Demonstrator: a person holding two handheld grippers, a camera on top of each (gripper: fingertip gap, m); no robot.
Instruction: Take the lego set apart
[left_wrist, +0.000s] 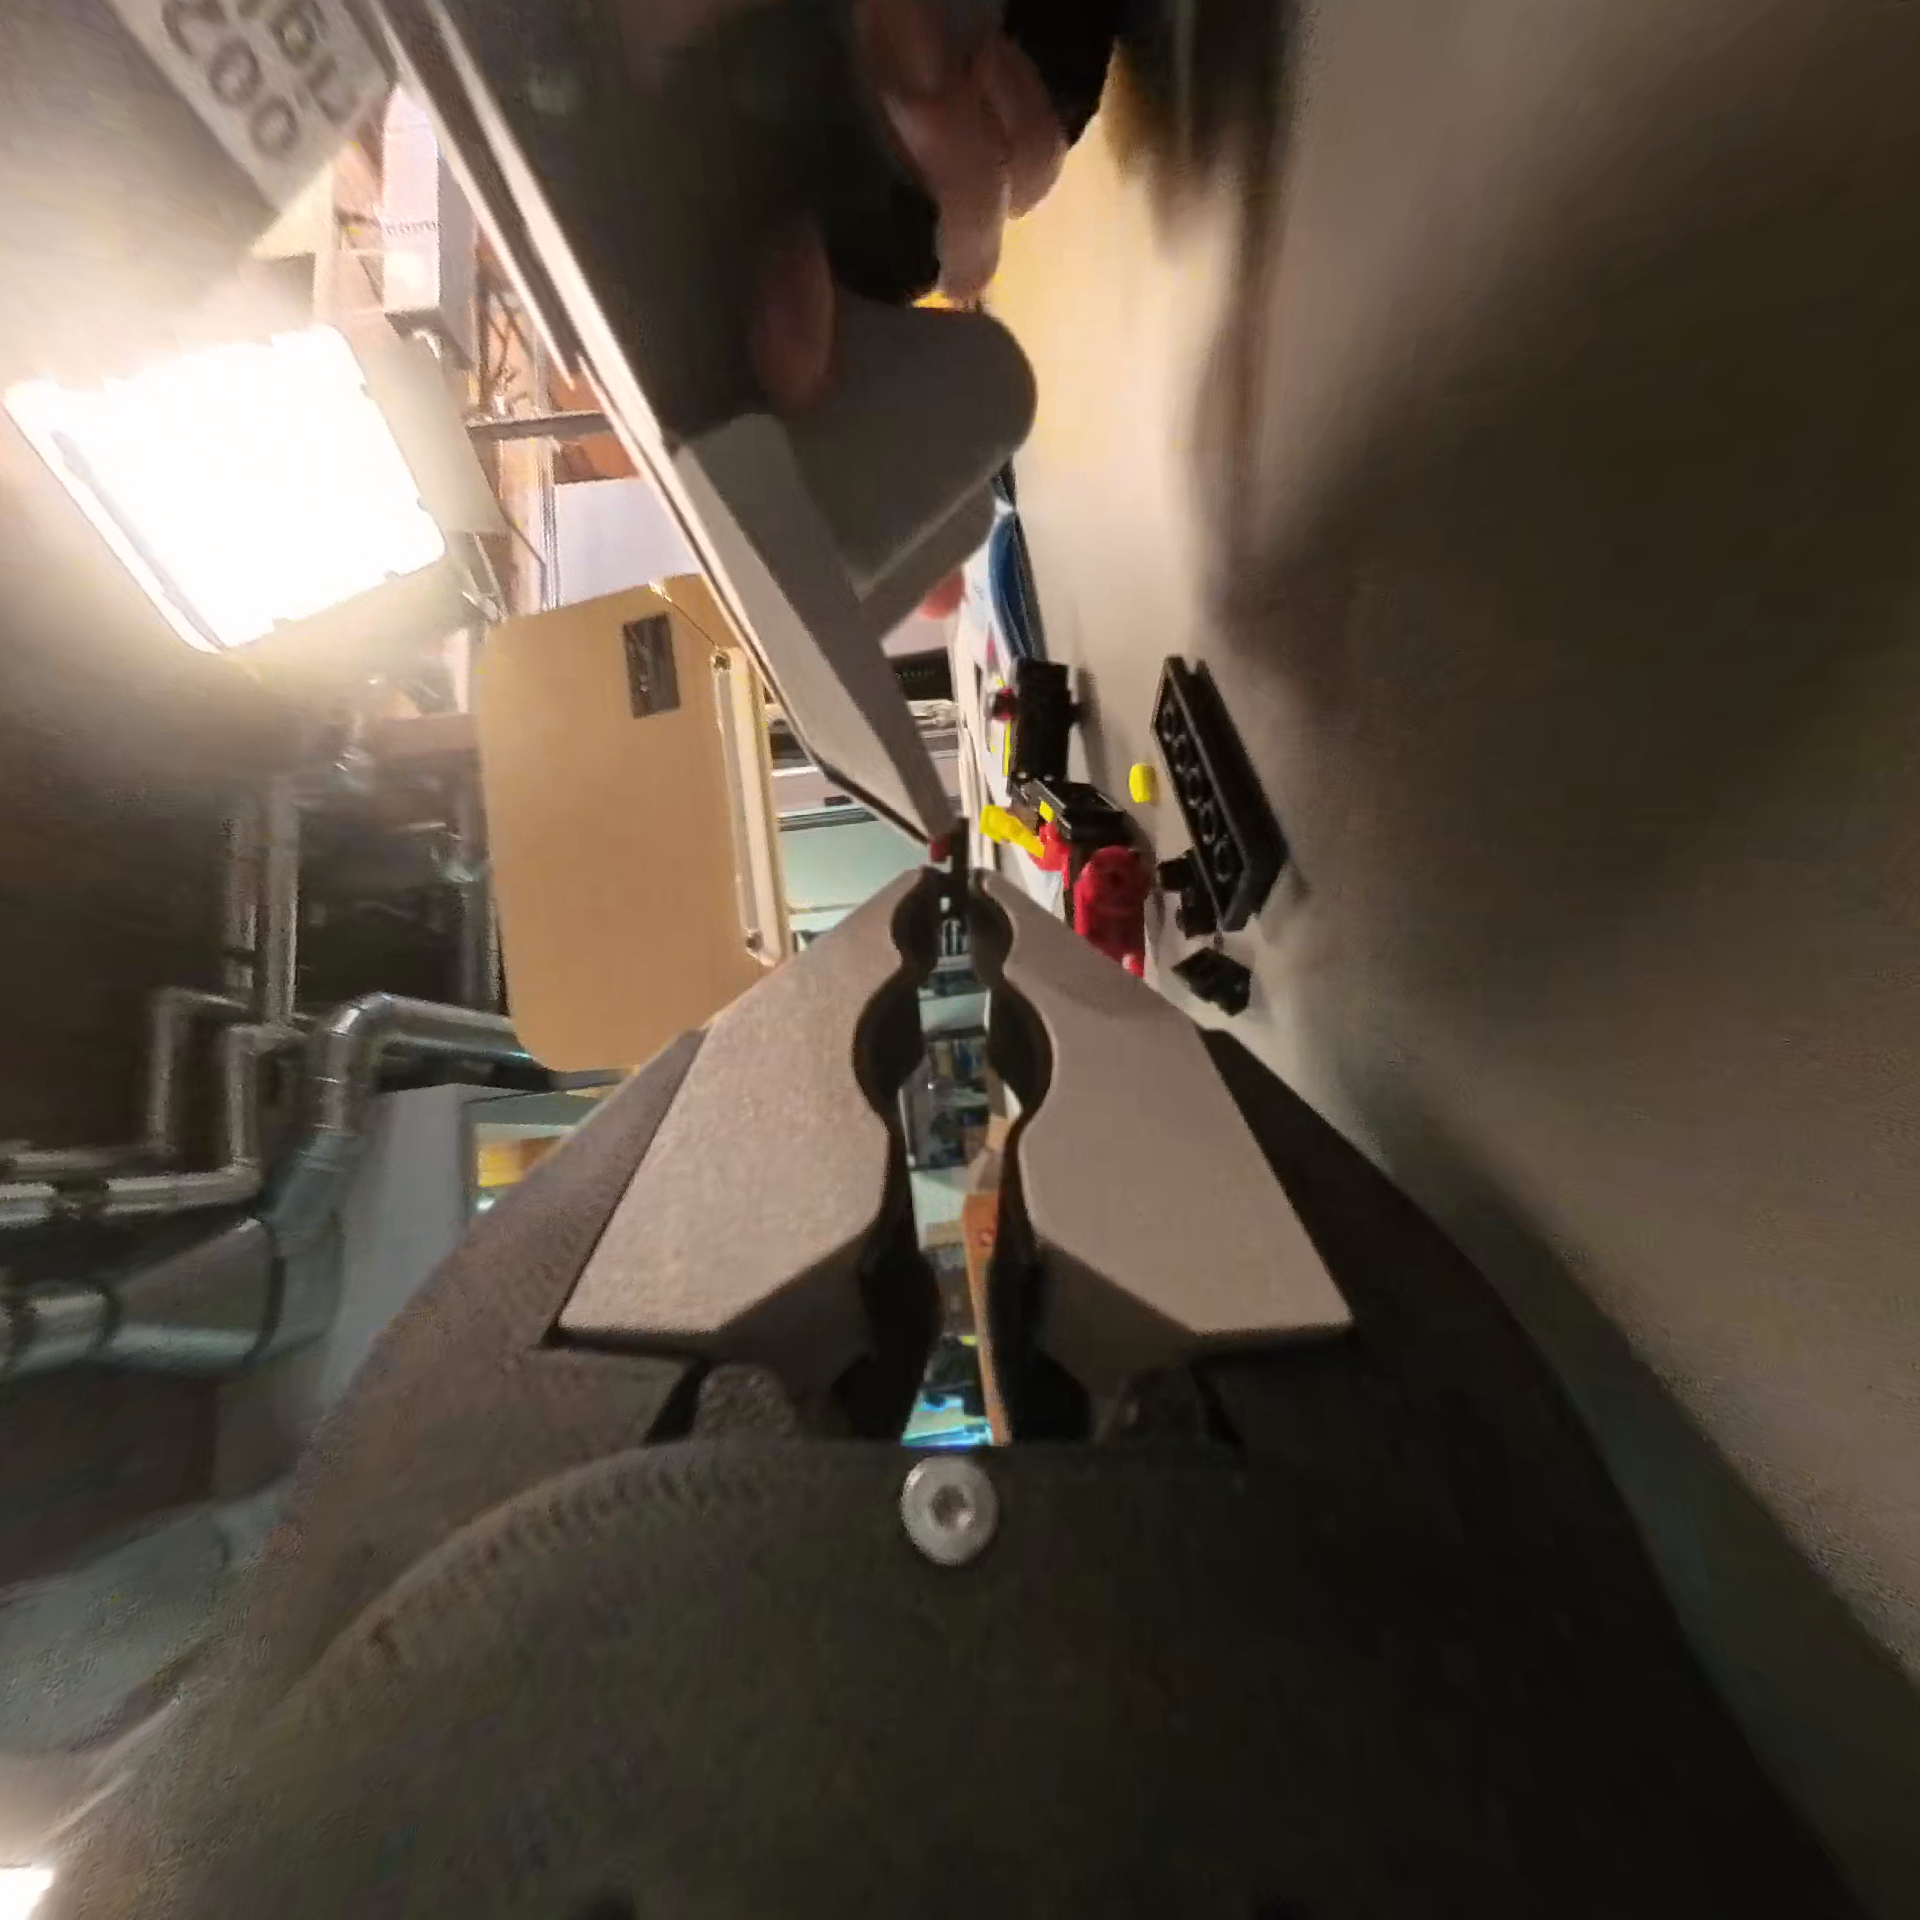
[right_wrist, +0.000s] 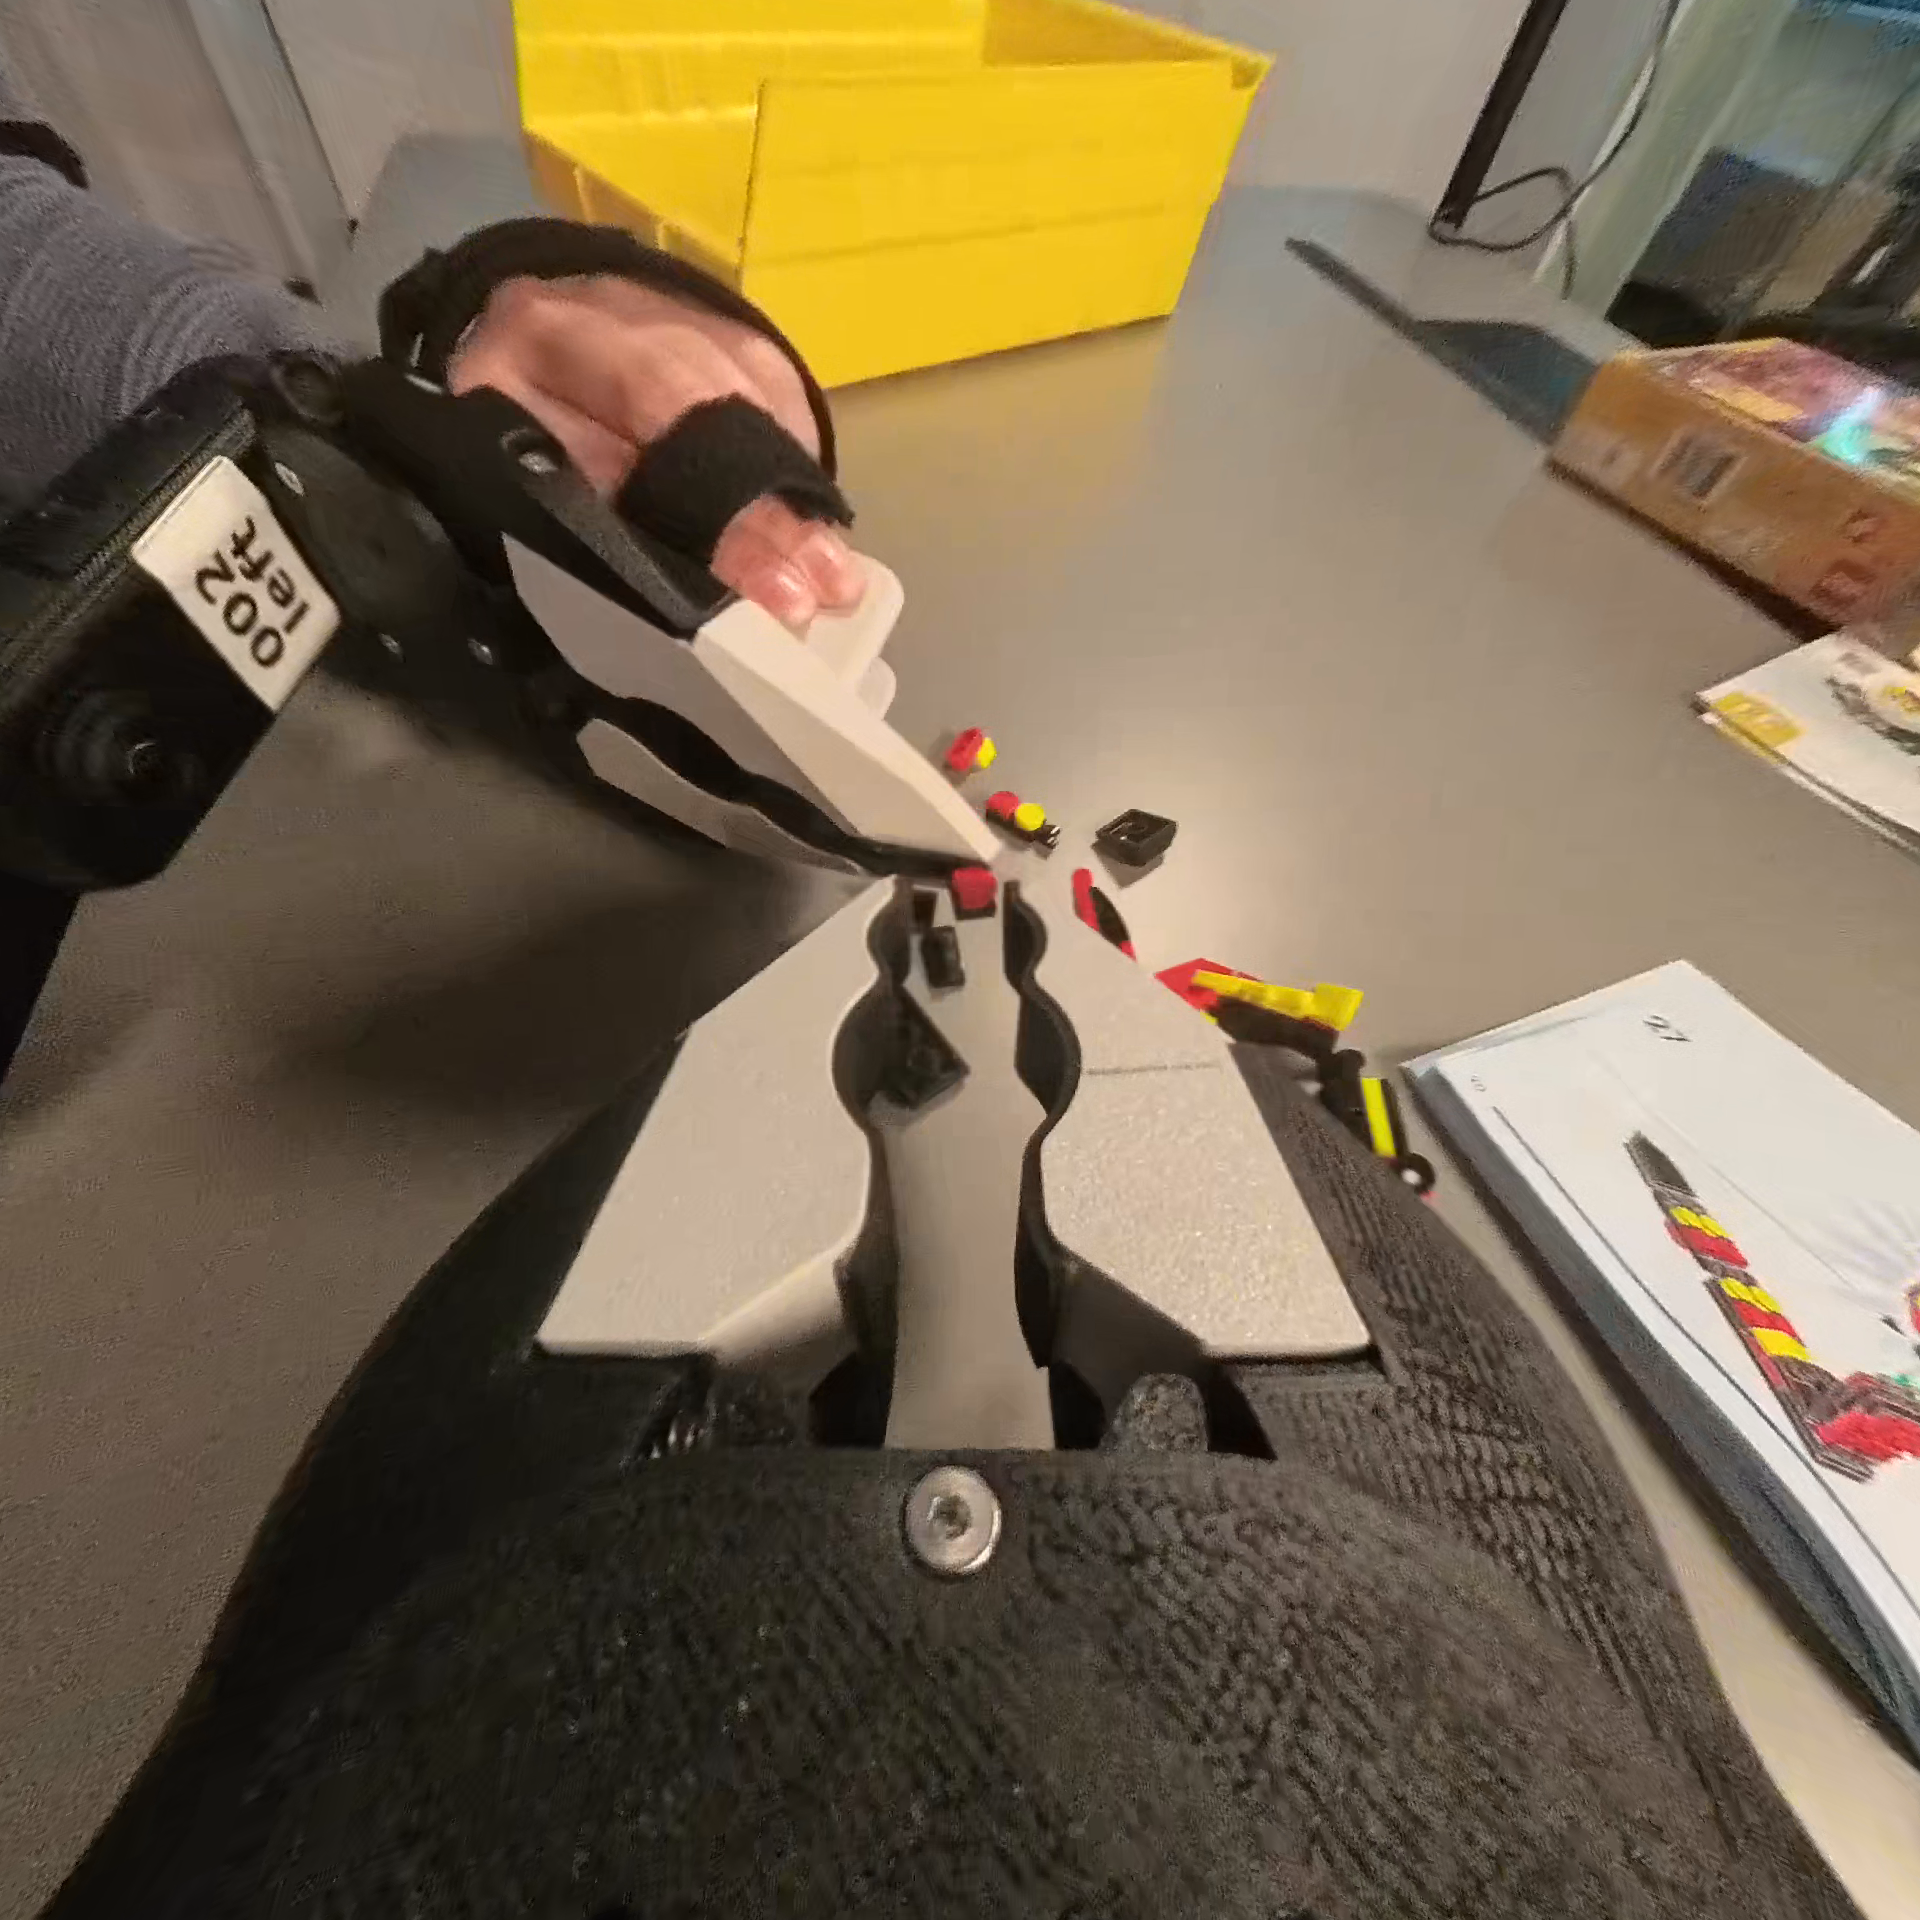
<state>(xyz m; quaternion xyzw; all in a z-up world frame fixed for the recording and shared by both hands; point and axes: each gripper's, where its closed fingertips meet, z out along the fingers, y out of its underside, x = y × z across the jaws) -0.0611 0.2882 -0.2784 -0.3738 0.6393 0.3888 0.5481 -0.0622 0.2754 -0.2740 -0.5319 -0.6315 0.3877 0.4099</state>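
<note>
**Both tongs meet on one small red piece above a littered counter**

Your counter (right_wrist: 1299, 540) is a smooth grey sheet. In the left wrist view the room beyond it shows a bright light panel (left_wrist: 229, 488) at 9 o'clock and a tan cardboard box (left_wrist: 613, 831) near centre.

A yellow bin (right_wrist: 935, 177) sits at 12 o'clock in the right wrist view; what it holds is hidden by its walls.

At 3 o'clock a boxed carton (right_wrist: 1745, 468) and a folded leaflet (right_wrist: 1829, 727) lie near the edge, and an open instruction booklet (right_wrist: 1704, 1299) lies at 4 o'clock.

Loose lego pieces lie just past your fingertips: a black square frame (right_wrist: 1135, 836), a red-and-yellow bit (right_wrist: 969, 750), a longer yellow, red and black assembly (right_wrist: 1268, 1003), and a black studded plate (left_wrist: 1218, 795).

Your left tongs (right_wrist: 971, 860) and your right tongs (right_wrist: 951, 914) come tip to tip on a small red lego piece (right_wrist: 974, 888), held above the counter. The left ones are pinched on it; the right ones stand nearly closed around it, and you cannot tell whether they truly clamp it. A gloved hand (right_wrist: 644, 416) holds the left tool.
</note>
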